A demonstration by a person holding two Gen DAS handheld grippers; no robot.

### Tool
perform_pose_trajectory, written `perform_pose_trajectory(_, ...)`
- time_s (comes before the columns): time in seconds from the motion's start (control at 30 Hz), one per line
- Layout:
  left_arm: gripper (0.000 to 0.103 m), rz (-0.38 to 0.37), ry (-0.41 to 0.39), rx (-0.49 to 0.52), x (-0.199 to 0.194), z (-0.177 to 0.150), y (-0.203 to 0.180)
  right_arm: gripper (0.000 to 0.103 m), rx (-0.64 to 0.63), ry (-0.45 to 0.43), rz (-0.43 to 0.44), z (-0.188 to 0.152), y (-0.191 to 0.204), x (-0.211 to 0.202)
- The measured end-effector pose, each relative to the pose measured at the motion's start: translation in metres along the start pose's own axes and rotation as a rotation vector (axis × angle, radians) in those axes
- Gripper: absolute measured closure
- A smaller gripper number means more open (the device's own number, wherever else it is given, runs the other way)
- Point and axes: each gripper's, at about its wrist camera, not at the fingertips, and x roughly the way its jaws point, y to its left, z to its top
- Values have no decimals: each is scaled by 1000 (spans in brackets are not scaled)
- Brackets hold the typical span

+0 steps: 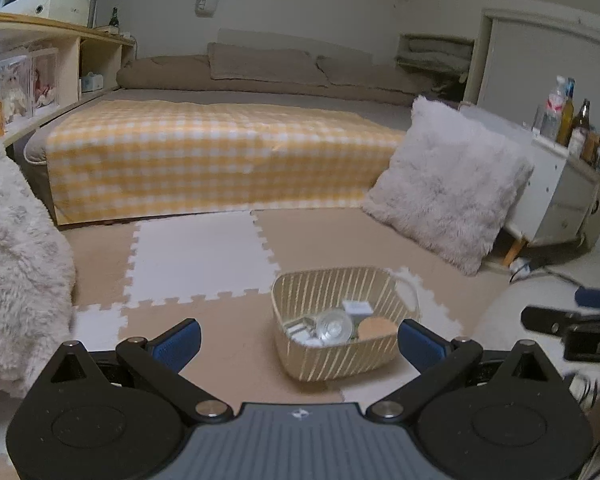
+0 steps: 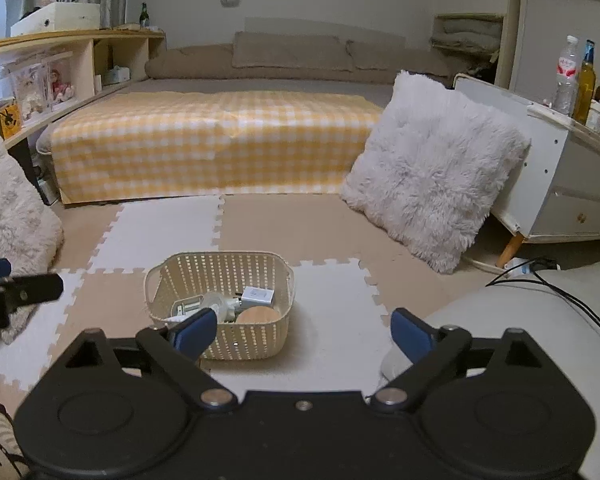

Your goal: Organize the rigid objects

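A cream perforated plastic basket point(image 1: 296, 284) point(image 2: 180, 276) stands on the foam floor mat. Inside lie a white charger plug point(image 1: 357, 307) point(image 2: 258, 297), a clear glass jar on its side point(image 1: 334, 326) point(image 2: 216, 306), a round wooden lid point(image 1: 374, 329) point(image 2: 258, 315) and a small pale box point(image 1: 300, 330) point(image 2: 184, 307). My left gripper point(image 1: 300, 338) is open and empty, just in front of the basket. My right gripper point(image 2: 302, 332) is open and empty, with its left finger point(image 2: 194, 332) in front of the basket's near wall. Each gripper shows at the edge of the other's view.
A bed with a yellow checked cover point(image 2: 216, 140) lies behind. A white fluffy cushion point(image 2: 432, 176) leans on a white drawer cabinet point(image 2: 568, 184) carrying bottles point(image 2: 568, 76). Another fluffy cushion point(image 1: 16, 264) sits left. Cables point(image 2: 540, 272) run at right. A wooden shelf point(image 2: 60, 64) lines the left wall.
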Motion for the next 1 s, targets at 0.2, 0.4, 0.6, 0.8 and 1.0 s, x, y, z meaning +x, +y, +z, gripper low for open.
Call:
perform_pose_trajectory(0.2,0,72,-20,71,-12,-15,-5,2,-27,-31,-11,-15,9,-12)
perform_pose_trajectory(0.4,0,67,-45,74,-17,-22,-5,0,-57,-87,-40,-24,17,-24)
perform_pose_trajectory(0.6,0,95,-67,73,-17,-27,-6,0,-53,-89,-26,-30,16,-20)
perform_pose_trajectory(0.8,0,106,-64,57,-16,-27,-2,0,-18,-85,-24,-30,12,-17)
perform_pose_trajectory(1.0,0,108,-65,57,-16,-28,-1,0,-15,-90,-36,-32,13,-17)
